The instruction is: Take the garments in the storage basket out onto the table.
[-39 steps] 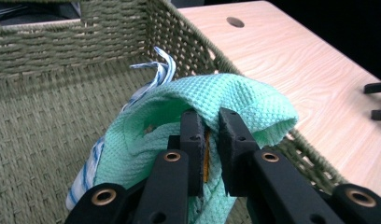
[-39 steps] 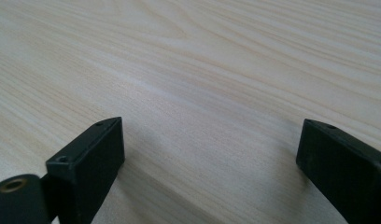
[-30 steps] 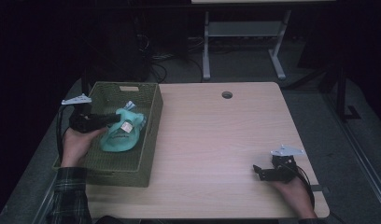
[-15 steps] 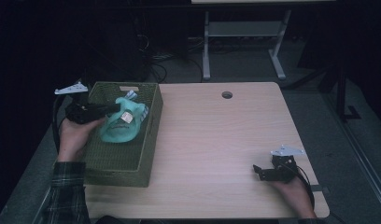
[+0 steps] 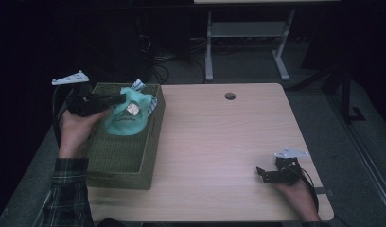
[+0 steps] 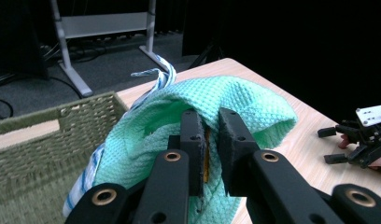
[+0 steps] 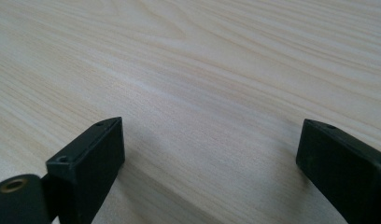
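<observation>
Upper left of the high view: left gripper (image 5: pixel 119 99) clamped on green cloth (image 5: pixel 127 116) above wicker basket (image 5: pixel 120 156); lower right: right gripper (image 5: pixel 262 174), jaws wide, empty, on table (image 5: pixel 219 142).

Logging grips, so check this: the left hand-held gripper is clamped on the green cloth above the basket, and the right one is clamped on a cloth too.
Wrong about the right hand-held gripper: the right gripper view shows its jaws open over bare table.

Light wooden table (image 5: pixel 219 142), pale grain, round cable hole (image 5: pixel 230 96) near far edge. Green woven basket (image 5: pixel 120 161) sits along left edge, reaching from far-left corner toward near edge. Right gripper (image 5: pixel 267 174) rests on table near near-right corner, jaws apart.
</observation>
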`<action>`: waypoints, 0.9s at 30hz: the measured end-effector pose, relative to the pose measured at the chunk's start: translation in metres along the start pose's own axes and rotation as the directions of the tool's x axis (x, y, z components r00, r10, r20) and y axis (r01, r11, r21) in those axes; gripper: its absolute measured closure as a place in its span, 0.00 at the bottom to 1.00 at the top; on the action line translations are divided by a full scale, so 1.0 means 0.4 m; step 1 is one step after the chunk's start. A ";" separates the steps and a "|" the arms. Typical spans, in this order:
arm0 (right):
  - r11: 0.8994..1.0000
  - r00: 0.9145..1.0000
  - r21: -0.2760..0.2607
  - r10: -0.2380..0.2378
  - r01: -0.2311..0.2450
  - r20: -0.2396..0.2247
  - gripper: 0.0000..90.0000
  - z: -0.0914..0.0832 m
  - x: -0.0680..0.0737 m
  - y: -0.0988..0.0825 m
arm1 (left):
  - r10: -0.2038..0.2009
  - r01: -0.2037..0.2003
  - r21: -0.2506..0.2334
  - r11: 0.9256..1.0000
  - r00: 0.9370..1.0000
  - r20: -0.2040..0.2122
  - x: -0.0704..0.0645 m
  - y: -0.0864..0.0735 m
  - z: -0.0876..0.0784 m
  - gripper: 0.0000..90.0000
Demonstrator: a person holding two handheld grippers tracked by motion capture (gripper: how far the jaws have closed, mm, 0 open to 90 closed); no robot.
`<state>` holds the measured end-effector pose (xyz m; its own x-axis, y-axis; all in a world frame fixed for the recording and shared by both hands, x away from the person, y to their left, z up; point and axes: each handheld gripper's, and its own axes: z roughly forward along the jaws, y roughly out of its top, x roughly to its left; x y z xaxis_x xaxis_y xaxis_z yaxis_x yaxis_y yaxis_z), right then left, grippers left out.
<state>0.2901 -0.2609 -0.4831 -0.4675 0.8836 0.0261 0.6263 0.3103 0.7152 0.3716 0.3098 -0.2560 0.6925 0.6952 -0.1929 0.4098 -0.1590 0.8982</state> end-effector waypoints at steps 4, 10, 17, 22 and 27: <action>1.000 1.000 0.000 0.000 0.000 0.000 0.08 0.000 0.000 0.000 | 0.012 -0.012 -0.009 1.000 1.000 0.014 -0.018 0.015 0.007 0.89; 1.000 1.000 0.000 0.000 0.000 0.000 0.08 0.000 0.000 0.000 | 0.028 -0.027 -0.019 0.999 0.999 0.045 -0.044 0.030 0.026 0.90; 1.000 1.000 0.000 0.001 -0.001 0.000 0.08 0.000 0.000 0.000 | 0.026 -0.023 -0.034 0.999 0.996 0.085 -0.070 0.033 0.061 0.90; 1.000 1.000 0.000 0.001 -0.001 0.000 0.08 0.000 0.000 0.000 | 0.036 -0.033 -0.031 0.999 0.994 0.106 -0.091 0.035 0.090 0.90; 1.000 1.000 -0.001 0.004 -0.004 0.001 0.08 0.000 0.000 0.000 | 0.048 -0.044 -0.034 0.998 0.990 0.136 -0.116 0.037 0.120 0.90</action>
<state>0.2901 -0.2607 -0.4830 -0.4646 0.8850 0.0286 0.6276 0.3063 0.7158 0.3740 0.2417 -0.2529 0.7857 0.5849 -0.2015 0.3585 -0.1651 0.9188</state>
